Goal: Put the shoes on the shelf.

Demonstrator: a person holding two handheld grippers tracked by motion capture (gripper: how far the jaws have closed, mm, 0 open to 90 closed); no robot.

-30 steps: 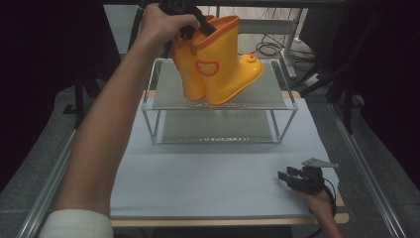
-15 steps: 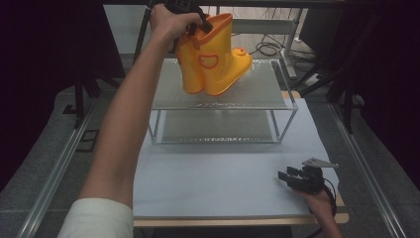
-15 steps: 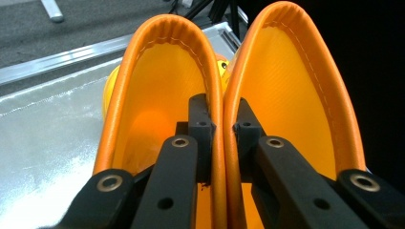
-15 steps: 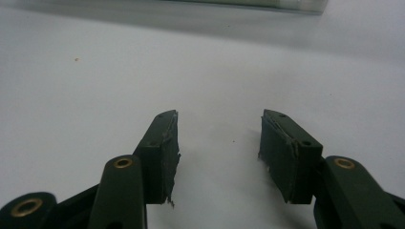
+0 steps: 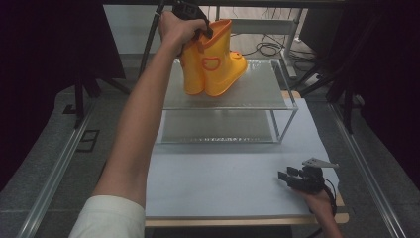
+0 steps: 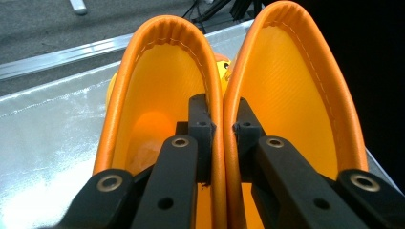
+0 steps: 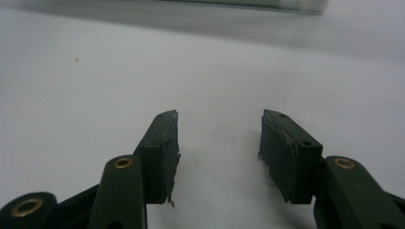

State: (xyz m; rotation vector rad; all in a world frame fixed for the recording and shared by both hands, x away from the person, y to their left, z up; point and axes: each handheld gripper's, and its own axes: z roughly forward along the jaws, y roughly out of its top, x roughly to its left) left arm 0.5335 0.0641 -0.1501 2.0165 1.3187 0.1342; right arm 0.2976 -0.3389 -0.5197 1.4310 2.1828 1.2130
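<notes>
1. On the left, the person's left arm reaches far across the table (image 5: 233, 193) to the top shelf of the two-tier wire rack (image 5: 285, 94). The left gripper (image 6: 222, 126) is clamped on the pair of yellow rain boots (image 5: 213, 62), one jaw inside each shaft, pinching the two touching inner walls together. That grip looks chosen so that one hand can carry both boots as a unit.
2. The boots stand upright on the top shelf, toward its left rear, toes pointing right. I judge their soles are resting on the mesh, or very nearly, which would make this the placing moment with release still to come.
3. On the right, the right gripper (image 5: 297, 178) lies low at the near right of the white table cover, jaws apart and holding nothing: plainly parked out of the way.
4. Against a second ago: the boots were tipped over to the right and hung above the shelf; now they are upright and set down further left. The right gripper has not moved.
</notes>
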